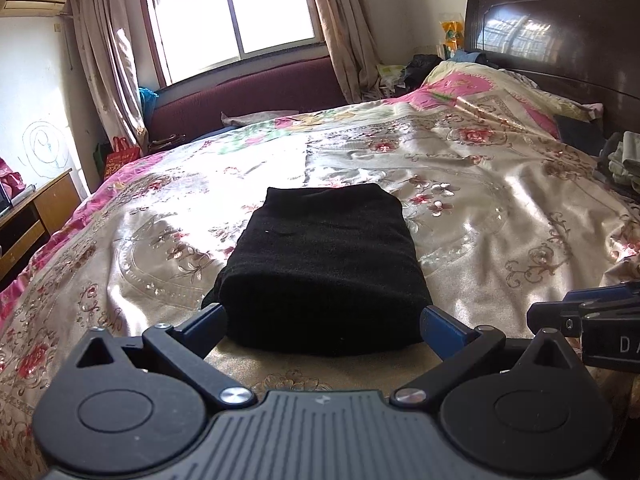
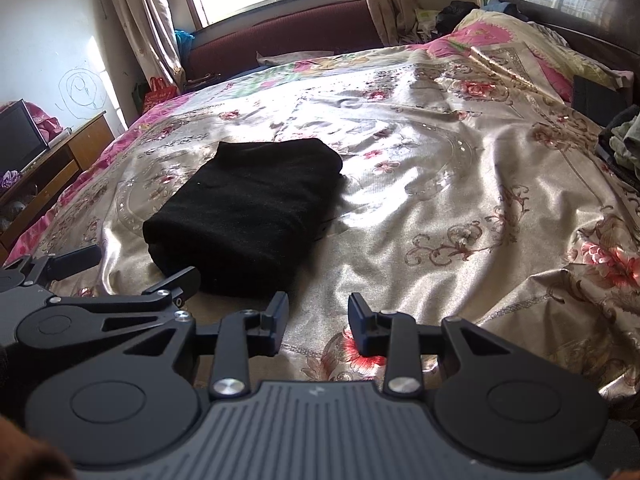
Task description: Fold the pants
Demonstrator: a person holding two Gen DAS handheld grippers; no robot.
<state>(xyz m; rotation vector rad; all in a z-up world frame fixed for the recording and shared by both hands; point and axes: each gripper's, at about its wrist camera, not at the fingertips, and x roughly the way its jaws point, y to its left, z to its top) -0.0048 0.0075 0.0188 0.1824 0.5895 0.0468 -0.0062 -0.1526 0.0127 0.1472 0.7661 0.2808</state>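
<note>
on the shiny flowered bed cover (image 1: 460, 208), up close, the left gripper (image 1: 324, 326) has its fingers wide apart — one at each side of the folded black pants (image 1: 324, 264). beside it the right gripper (image 2: 318, 320) is apart too, holding nothing — the dark wooden headboard (image 1: 560, 40) is far back.

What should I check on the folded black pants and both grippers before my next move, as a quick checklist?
1. Black fabric pants folded into a compact rectangle: ok.
2. Bundle lies flat on the floral satin bedspread: ok.
3. Left gripper open, fingers either side of the bundle's near edge: ok.
4. Whether its fingers touch the cloth: cannot tell.
5. Right gripper open and holding nothing, to the right of the bundle: ok.
6. Loose cloth poking out at the bundle's near left corner: not ok, tuck it in.
</note>
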